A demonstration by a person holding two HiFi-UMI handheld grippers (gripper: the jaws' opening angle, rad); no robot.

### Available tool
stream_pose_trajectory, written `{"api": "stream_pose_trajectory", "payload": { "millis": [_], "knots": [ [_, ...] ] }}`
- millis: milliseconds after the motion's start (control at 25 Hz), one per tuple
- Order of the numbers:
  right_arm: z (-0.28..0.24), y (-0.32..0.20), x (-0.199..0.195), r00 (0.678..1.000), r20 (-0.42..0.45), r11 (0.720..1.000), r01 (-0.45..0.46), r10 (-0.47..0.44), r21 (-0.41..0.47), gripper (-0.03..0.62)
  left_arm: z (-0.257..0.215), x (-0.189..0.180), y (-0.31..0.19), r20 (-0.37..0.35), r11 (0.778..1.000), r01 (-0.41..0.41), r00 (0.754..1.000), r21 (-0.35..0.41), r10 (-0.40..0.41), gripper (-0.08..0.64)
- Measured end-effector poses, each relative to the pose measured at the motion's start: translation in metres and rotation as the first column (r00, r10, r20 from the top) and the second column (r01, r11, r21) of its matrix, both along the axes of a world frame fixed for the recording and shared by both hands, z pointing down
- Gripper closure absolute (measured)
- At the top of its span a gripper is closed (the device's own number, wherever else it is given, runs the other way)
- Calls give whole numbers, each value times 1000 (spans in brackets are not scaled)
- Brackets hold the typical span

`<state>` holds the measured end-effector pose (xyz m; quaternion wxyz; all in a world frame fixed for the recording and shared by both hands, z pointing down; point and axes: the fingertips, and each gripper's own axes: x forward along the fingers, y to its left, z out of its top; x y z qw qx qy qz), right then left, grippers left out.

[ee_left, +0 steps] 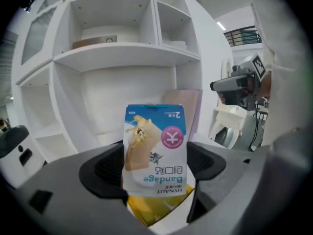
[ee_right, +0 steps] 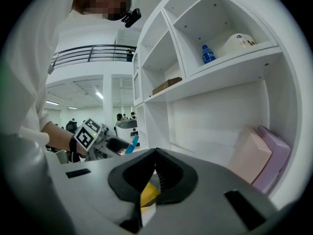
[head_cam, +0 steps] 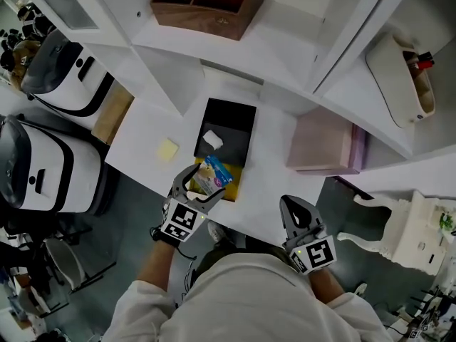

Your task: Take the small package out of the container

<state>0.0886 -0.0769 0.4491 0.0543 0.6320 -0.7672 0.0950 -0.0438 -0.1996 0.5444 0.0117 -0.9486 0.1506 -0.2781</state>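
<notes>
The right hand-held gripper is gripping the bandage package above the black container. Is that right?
No. The left hand-held gripper is gripping the bandage package above the black container; the left gripper view shows it between that gripper's jaws. The right hand-held gripper is shut, holding nothing.

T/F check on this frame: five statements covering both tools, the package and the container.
1. The left tool grips the small package. True.
2. The right tool holds a second package. False: its jaws are together with nothing in them.
3. A white item lies in the container. True.
4. The yellow note is inside the container. False: it lies on the table, left of the container.
5. The package's print is red and black. False: mostly blue and white.
</notes>
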Motion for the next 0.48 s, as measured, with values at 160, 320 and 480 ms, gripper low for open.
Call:
{"api": "stream_pose_trajectory", "payload": {
  "millis": [160,320,480],
  "knots": [
    [-4,-4,-8,1000,-6,1000,21,-21,10,568,-39,-6,5,-92,997,49,995,54,-44,161],
    [-10,-9,-14,999,-13,999,32,-31,26,568,-71,-14,9,-190,990,113,977,81,-96,161],
    [-15,-14,-19,999,-22,999,39,-38,37,568,-92,-24,13,-266,981,183,951,67,-159,161]
  ]
}}
